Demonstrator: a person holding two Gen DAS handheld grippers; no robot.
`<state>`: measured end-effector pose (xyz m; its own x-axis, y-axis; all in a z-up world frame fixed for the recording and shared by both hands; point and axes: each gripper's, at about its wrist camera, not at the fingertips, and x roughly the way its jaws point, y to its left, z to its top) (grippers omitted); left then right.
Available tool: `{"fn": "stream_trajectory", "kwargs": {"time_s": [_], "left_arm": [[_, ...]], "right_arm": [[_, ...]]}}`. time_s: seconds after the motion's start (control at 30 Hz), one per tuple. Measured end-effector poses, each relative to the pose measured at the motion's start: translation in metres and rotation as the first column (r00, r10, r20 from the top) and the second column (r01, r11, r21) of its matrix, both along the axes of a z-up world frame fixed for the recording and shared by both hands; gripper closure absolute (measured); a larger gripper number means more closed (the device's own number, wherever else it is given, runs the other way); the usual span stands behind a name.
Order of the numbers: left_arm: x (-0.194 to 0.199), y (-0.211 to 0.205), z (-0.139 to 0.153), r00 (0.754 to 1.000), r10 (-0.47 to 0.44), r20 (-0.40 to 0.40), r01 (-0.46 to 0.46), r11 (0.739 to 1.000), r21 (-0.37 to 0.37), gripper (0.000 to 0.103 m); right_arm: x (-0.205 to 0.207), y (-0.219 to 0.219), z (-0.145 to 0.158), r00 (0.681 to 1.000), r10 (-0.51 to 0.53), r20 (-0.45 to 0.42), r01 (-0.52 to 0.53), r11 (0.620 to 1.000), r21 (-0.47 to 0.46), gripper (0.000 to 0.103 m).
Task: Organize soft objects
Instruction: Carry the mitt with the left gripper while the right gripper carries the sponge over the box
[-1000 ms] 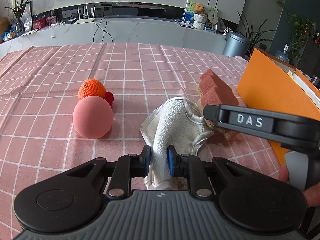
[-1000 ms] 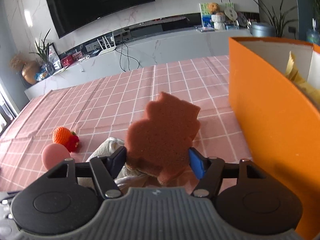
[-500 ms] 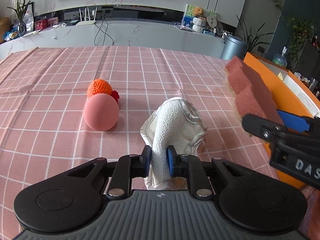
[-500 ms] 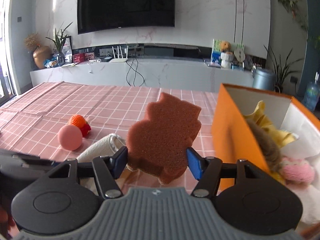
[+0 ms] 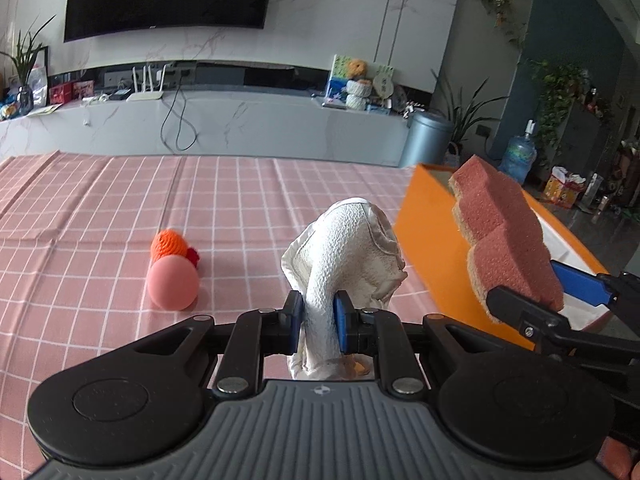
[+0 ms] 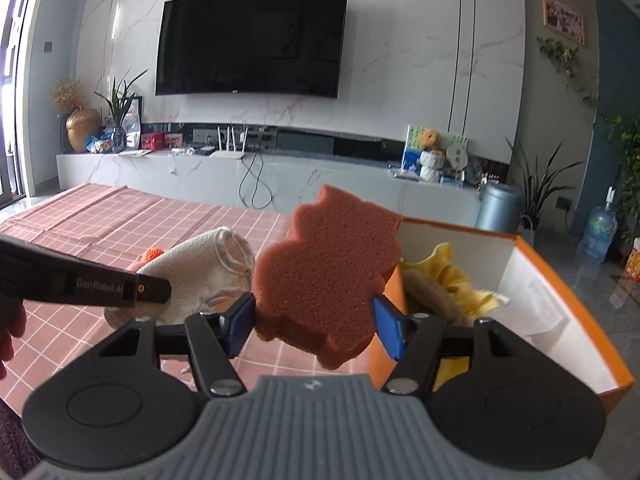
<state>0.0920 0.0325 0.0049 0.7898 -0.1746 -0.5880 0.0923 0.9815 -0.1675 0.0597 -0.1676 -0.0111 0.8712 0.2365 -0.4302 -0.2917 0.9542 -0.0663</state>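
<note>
Beside the orange box [image 6: 576,344] rim, right hand-held gripper [image 6: 314,322] clamps sponge [image 6: 328,276], left hand-held gripper [image 5: 317,316] pinches cloth [image 5: 344,248], seemingly airborne

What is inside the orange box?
Inside the orange box you can see something yellow and crumpled and a brown fuzzy thing. The sponge and tongs cover its near end, so more may be hidden.
</note>
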Motion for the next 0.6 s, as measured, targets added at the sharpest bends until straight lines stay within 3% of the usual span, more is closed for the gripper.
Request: {"fn": "stream_trajectory", "kwargs": {"time_s": [0.37, 0.6], "left_arm": [[0.004, -0.044, 0.026, 0.991, -0.107, 0.079, 0.106, 0.994, 0.011, 0.084], [0.014, -0.093, 0.035, 0.969, -0.223, 0.107, 0.220, 0.975, 0.041, 0.084]], "right_arm": [[-0.027, -0.039, 0.022, 0.997, -0.048, 0.059, 0.050, 0.998, -0.028, 0.040], [-0.028, -0.078, 0.037, 0.996, -0.073, 0.058, 0.077, 0.994, -0.075, 0.040]]}}
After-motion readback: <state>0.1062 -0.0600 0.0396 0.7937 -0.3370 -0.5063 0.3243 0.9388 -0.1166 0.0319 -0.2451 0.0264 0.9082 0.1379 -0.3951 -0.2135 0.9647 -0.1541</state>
